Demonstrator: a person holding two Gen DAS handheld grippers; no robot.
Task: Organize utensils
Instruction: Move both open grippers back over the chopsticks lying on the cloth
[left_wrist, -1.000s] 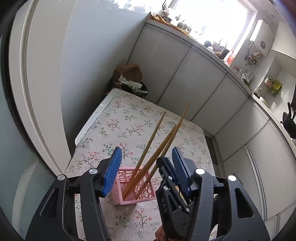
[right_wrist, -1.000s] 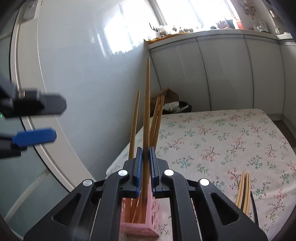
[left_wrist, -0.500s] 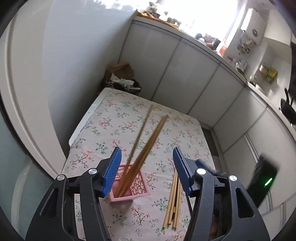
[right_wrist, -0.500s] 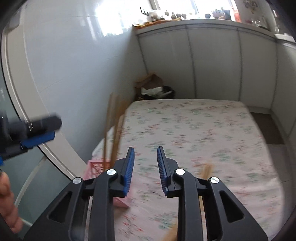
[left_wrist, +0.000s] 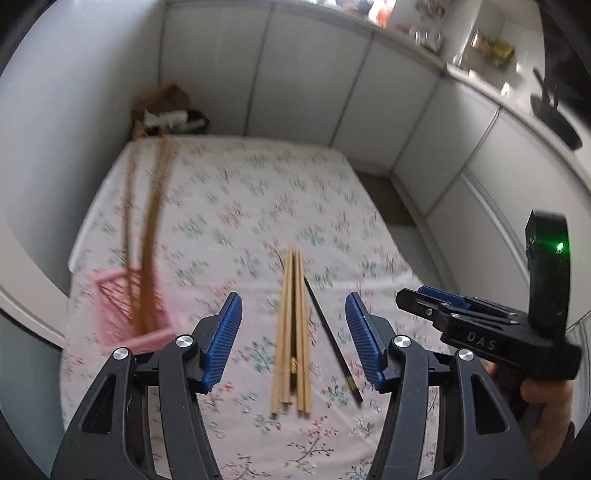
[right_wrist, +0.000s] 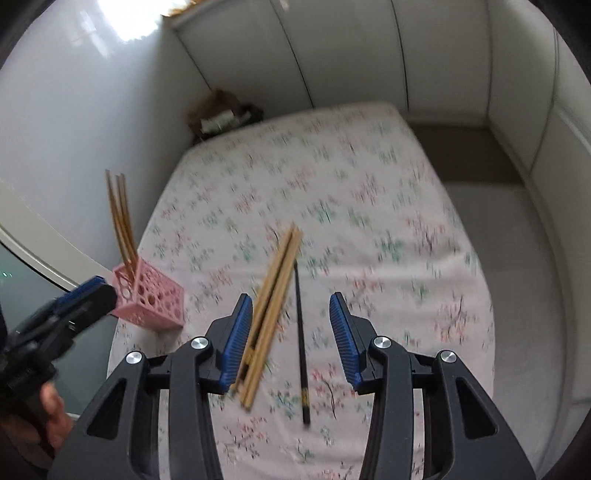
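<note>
1. Left view: my left tool (left_wrist: 293, 334) hangs over the table (left_wrist: 236, 206), its jaws standing apart with nothing gripped. The loose chopsticks (left_wrist: 291, 332) lie flat on the cloth below the gap.
2. A lone black chopstick (left_wrist: 330, 338) lies just right of that bundle; a gold mark near its end is too small to read.
3. The pink holder (left_wrist: 127, 314) at the table's left edge is smeared by blur, and the sticks (left_wrist: 147, 236) standing in it are a brown streak I cannot count.
4. My right tool (left_wrist: 436, 301) shows at the right edge, side-on; "DAS" is readable on its body. My hand (left_wrist: 543, 389) under it is cut off.
5. Right view: my right tool (right_wrist: 291, 330) has its jaws opening and holds nothing; the bundle and the black chopstick lie on the cloth below.
6. The holder sits left with its sticks leaning. My left tool (right_wrist: 90, 295) partly covers its near corner.
7. The brown bag (right_wrist: 218, 110) behind the table is too blurred to make out.
</note>
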